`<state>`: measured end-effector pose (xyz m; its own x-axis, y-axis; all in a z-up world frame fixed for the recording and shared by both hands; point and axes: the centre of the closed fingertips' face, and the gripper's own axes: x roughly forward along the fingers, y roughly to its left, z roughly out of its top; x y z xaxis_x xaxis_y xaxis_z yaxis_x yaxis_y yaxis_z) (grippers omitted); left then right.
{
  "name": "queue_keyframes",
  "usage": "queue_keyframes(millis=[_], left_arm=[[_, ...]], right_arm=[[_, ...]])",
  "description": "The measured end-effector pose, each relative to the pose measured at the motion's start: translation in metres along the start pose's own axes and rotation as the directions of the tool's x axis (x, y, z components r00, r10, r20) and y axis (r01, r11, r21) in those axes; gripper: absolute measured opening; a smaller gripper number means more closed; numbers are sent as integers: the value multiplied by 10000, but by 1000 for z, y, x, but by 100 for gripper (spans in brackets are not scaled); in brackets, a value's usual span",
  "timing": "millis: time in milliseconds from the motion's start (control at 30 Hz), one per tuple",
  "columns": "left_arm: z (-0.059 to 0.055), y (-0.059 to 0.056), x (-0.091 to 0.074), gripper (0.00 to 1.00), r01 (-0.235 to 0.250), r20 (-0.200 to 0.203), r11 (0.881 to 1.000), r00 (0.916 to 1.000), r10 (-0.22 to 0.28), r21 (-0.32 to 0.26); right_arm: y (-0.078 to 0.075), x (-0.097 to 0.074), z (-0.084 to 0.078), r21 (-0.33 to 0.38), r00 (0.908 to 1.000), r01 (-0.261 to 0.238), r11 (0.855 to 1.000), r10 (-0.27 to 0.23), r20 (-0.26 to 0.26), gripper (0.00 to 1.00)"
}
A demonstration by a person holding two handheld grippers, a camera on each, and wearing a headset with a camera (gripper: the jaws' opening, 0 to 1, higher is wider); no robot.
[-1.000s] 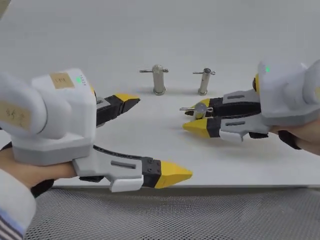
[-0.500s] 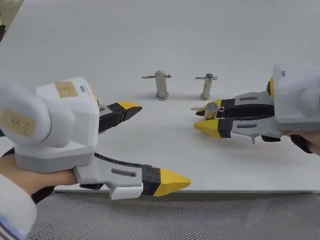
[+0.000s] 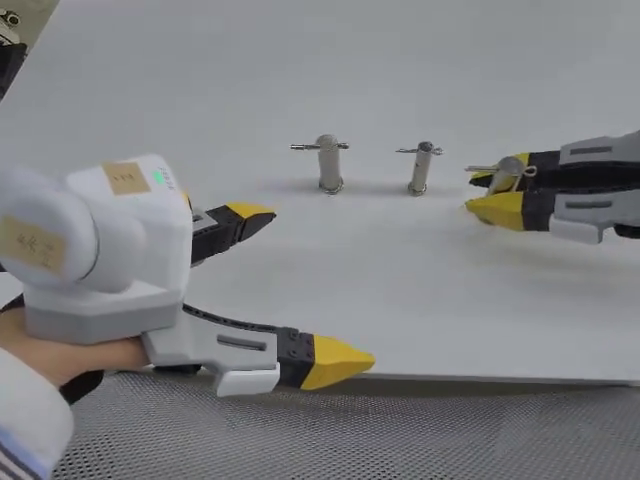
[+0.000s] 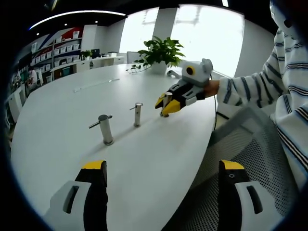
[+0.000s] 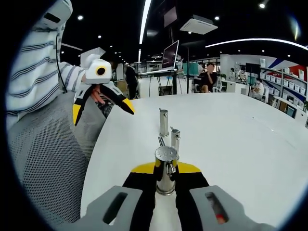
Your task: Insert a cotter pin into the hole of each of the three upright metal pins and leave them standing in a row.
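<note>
Two metal pins stand upright on the white table (image 3: pixel 330 270), each with a cotter pin through its top: a thick one (image 3: pixel 328 165) on the left and a thinner one (image 3: pixel 423 168) beside it. My right gripper (image 3: pixel 492 192) is shut on a third metal pin (image 3: pixel 507 172) that carries a cotter pin, and holds it just right of the thinner pin, in line with the row. That held pin (image 5: pixel 165 168) stands between the yellow-tipped jaws in the right gripper view. My left gripper (image 3: pixel 300 285) is open and holds nothing, near the table's front edge.
A grey mesh surface (image 3: pixel 300 430) runs along the table's near edge. In the left gripper view a potted plant (image 4: pixel 161 53) stands at the table's far end. A person's striped sleeve (image 4: pixel 245 91) reaches in behind the right gripper.
My right gripper has carried the held pin to the right and farther back, from in front of the thinner pin to beside it. The left gripper has barely moved.
</note>
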<state>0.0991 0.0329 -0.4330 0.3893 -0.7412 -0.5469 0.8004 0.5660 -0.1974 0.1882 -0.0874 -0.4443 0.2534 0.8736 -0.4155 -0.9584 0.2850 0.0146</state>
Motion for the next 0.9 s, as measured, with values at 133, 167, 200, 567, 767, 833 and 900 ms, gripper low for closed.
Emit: queue_keyframes(millis=[133,167,200,567,767,833,900], left_arm=[[2,3,-2,96,-204,103,9998,9997,205,-91],[2,3,-2,96,-214,116,9997,9997,215,-99],[3,3,-2,96,-225,126,9997,9997,227,-104],[2,4,-3,96,-505,63,9982,9987,508,-309],[-1,3,-3,96,-627,-17,9971,9980,627,-433],[-1,3,-3,96,-654,-22,9969,9979,654,-443],[-1,3,-3,96,-674,11,9965,9977,676,-503]], right_arm=[[-18,-7,-7,-3,9994,304,9995,-304,-154,9],[-21,-8,-9,2,9994,304,9995,-304,-188,9],[-23,-9,-11,29,9994,275,9996,-274,-215,9],[-29,-6,-23,133,9994,-137,9998,141,-329,9],[-31,-4,-23,3,9989,-350,9994,350,-321,9],[-32,-4,-24,15,9989,-375,9993,375,-298,9],[-32,-3,-24,-56,9984,-466,9989,464,-310,9]])
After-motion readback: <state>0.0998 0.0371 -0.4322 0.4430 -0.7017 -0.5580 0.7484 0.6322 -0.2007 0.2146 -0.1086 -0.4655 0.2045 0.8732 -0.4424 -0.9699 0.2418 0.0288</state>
